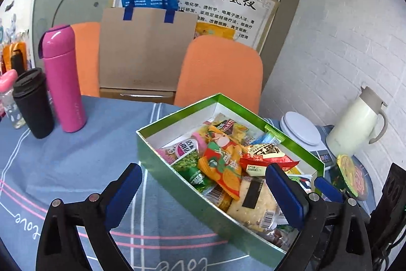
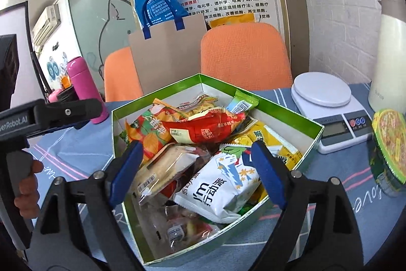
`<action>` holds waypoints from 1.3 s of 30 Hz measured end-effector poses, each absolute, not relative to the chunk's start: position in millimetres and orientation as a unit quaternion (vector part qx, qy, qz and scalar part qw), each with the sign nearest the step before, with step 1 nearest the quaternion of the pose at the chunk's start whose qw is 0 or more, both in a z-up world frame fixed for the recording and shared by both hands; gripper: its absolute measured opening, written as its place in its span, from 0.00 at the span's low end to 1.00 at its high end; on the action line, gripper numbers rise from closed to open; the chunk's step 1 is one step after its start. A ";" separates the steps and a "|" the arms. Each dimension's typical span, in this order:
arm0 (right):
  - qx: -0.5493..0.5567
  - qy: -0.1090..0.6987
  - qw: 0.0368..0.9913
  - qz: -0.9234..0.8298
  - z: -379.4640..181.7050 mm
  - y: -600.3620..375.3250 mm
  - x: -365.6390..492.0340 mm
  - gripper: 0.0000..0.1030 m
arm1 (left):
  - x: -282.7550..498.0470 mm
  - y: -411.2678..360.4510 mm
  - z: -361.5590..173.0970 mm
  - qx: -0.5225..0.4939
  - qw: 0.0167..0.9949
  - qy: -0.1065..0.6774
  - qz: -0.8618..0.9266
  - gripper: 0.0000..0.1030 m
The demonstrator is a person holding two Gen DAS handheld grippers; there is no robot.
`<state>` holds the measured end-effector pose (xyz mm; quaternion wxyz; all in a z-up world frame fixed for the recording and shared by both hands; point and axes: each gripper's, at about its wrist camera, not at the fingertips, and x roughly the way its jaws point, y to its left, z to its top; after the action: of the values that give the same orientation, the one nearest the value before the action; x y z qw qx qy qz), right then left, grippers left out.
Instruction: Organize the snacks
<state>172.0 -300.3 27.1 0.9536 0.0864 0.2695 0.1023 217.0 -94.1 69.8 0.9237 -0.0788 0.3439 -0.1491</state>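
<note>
A green cardboard box [image 1: 152, 159] [image 2: 279, 108] stands on the blue tablecloth, heaped with snack packs. Among them are an orange chips pack [image 1: 223, 169], a red pack [image 2: 205, 128], a wrapped bread [image 2: 165, 169] and a white pack [image 2: 218, 184]. My left gripper [image 1: 205, 194] is open astride the box's near wall, one pad over the cloth and one over the bread. My right gripper [image 2: 198, 169] hovers open above the white pack and the bread, holding nothing. A green instant-noodle cup [image 1: 351, 175] [image 2: 388, 151] stands outside the box on its right.
A white kitchen scale [image 2: 327, 106] and a cream jug [image 1: 355, 123] sit right of the box. A pink flask [image 1: 63, 78] and a black cup [image 1: 33, 103] stand at the left. Two orange chairs [image 1: 220, 73] and a paper bag [image 1: 142, 52] are behind the table.
</note>
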 end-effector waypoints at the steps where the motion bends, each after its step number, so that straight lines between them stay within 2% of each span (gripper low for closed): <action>1: 0.084 0.271 0.953 0.100 27.8 -299.3 170.0 0.84 | 214.3 -93.9 70.5 -0.078 0.925 0.342 -0.148 0.97; 6: 0.074 0.269 0.956 0.095 40.3 -296.0 147.4 0.86 | 191.8 -87.6 77.3 -0.064 0.933 0.328 -0.133 0.97; 8: 0.067 0.277 0.955 0.085 46.0 -292.2 134.8 0.96 | 180.7 -86.7 78.7 -0.050 0.936 0.330 -0.114 0.97; 9: 0.061 0.283 0.954 0.078 48.2 -289.3 129.1 0.97 | 172.8 -85.0 78.4 -0.042 0.936 0.333 -0.103 0.97; 24: 0.006 0.322 0.947 -0.008 36.4 -276.5 49.7 0.99 | 83.5 -78.7 41.6 -0.015 0.933 0.356 -0.049 0.97; 39: 0.013 0.313 0.948 -0.055 24.4 -283.0 14.8 0.99 | 53.9 -81.2 26.3 0.005 0.932 0.360 -0.037 0.97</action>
<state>14.8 -283.0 24.4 0.9481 0.0132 0.3130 -0.0547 53.9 -81.2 26.3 0.9320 0.0050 0.3604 -0.0372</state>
